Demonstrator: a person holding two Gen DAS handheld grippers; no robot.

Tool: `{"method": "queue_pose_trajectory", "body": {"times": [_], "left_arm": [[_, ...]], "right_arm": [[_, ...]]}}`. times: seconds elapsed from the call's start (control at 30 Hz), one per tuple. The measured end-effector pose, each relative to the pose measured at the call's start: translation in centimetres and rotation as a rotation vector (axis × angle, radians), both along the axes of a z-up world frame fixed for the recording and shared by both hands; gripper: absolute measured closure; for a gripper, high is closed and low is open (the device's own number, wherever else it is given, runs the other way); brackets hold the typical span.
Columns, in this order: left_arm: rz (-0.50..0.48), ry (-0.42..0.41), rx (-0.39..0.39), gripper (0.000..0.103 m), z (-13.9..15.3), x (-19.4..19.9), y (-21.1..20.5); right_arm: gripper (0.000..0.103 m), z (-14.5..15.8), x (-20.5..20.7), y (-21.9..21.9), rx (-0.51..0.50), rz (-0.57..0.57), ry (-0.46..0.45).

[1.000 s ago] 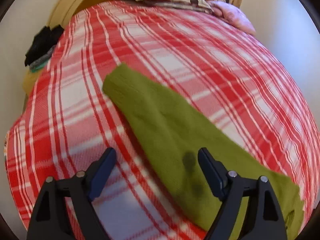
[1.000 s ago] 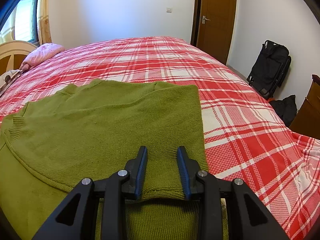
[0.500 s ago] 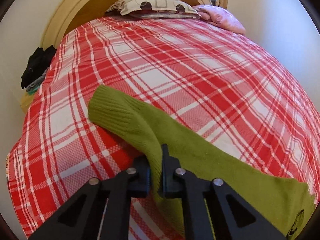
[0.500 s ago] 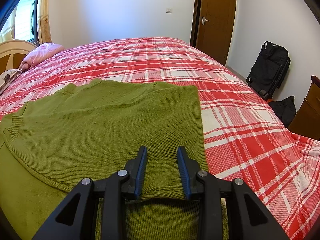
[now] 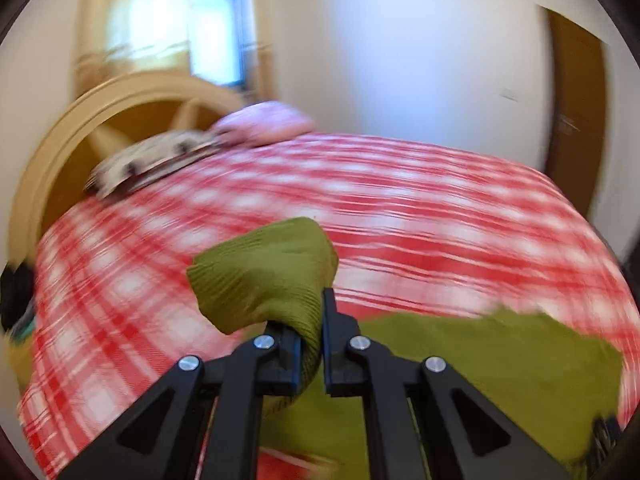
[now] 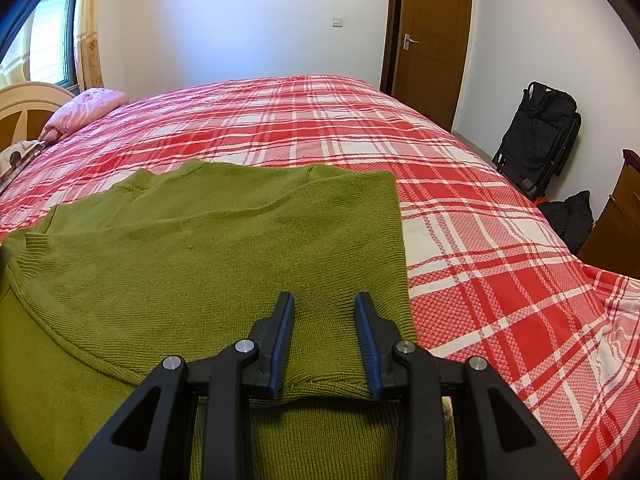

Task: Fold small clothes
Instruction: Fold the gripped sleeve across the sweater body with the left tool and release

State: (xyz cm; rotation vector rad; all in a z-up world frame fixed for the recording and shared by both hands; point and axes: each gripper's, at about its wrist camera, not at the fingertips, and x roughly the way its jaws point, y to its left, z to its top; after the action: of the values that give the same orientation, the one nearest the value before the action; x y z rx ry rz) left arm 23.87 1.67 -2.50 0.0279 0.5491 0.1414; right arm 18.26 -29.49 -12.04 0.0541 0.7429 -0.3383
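A green knit sweater (image 6: 208, 248) lies on the red plaid bed (image 6: 480, 248), with its right side folded over the body. My left gripper (image 5: 310, 332) is shut on the sweater's left sleeve (image 5: 264, 268) and holds it lifted above the bed; the ribbed cuff flops over the fingers. The rest of the sweater (image 5: 500, 360) lies below in the blurred left wrist view. My right gripper (image 6: 324, 312) is open, its fingers resting over the sweater's folded edge with cloth between them but not pinched.
The wooden headboard (image 5: 80, 128) with a patterned pillow (image 5: 152, 160) and a pink pillow (image 5: 268, 122) is at the bed's head. A door (image 6: 432, 36), a black folded stroller (image 6: 540, 136) and a wooden cabinet (image 6: 616, 220) stand right of the bed.
My left gripper closed on the sleeve, then lifted it and swung right toward the sweater's body; the view is motion-blurred. My right gripper has not moved.
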Motion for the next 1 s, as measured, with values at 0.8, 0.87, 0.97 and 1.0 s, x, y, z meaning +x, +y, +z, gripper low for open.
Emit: {"method": "queue_pose_trajectory", "body": {"times": [0.8, 0.87, 0.97, 1.0], "left_arm": [[-0.084, 0.146, -0.009, 0.007, -8.2, -6.2, -1.5], [-0.025, 0.188, -0.065, 0.009, -9.3, -5.4, 0.6], [0.055, 0.202, -0.158, 0.009, -10.7, -5.2, 3.1], [0.069, 0.229, -0.212, 0.009, -11.4, -4.8, 3.8]], "right_arm": [[0.070, 1.9, 0.3, 2.2, -0.021, 0.045, 0.011], [0.070, 3.7, -0.3, 4.7, 0.059, 0.150, -0.066], [0.069, 5.4, 0.5, 11.2, 0.064, 0.383, -0.086], [0.069, 5.5, 0.9, 13.1, 0.051, 0.452, -0.077]]}}
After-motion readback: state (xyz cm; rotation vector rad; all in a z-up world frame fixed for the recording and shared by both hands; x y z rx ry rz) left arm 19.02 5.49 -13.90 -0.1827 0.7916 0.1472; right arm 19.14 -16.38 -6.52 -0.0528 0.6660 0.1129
